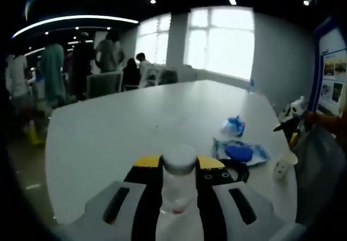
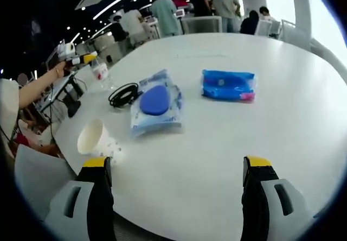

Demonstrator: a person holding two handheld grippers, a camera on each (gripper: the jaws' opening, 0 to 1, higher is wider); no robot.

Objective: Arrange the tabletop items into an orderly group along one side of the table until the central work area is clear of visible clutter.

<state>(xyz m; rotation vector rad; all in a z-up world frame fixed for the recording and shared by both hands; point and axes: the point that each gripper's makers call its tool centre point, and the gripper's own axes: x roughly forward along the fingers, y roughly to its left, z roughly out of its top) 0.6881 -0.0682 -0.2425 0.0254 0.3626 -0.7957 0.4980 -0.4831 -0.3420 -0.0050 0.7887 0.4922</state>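
In the left gripper view the left gripper (image 1: 179,171) is clamped on a clear bottle (image 1: 179,189) with a pale cap, held over the near edge of the white table (image 1: 108,138); just beyond lie a black cable (image 1: 237,169), a blue pouch (image 1: 239,152) and a paper cup (image 1: 283,166), then a small blue pack (image 1: 234,125). In the right gripper view the right gripper (image 2: 176,167) hangs wide apart and empty above the table (image 2: 282,121), with the cup (image 2: 97,139) on its side beside the left jaw, the pouch (image 2: 156,108) and cable (image 2: 123,95) further on, the pack (image 2: 227,84) well apart, and people standing at the far end
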